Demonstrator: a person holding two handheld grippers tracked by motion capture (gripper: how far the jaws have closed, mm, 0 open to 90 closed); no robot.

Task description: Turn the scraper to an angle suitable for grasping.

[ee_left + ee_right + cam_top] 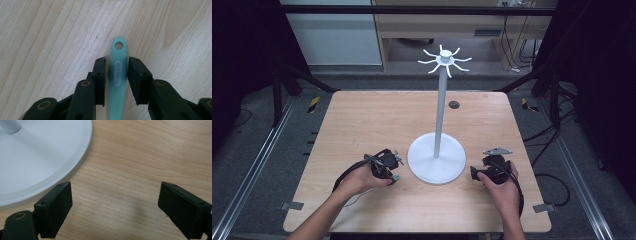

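A teal handle [117,75] with a hole at its far end lies flat on the wooden table [362,115]. My left gripper [116,67] straddles it, one jaw close on each side with a thin gap, so it is open around the handle. In the high view the left gripper [384,167] sits left of the white stand's round base [447,167], and the teal tip [396,177] pokes out beside it. My right gripper [484,172] rests right of the base, jaws wide open over bare wood [115,195].
The white stand has a tall pole [441,110] topped by a ring of several hooks [445,60]. Its base rim [75,165] lies just left of my right gripper's jaws. A dark grommet hole [454,104] sits in the table's far half.
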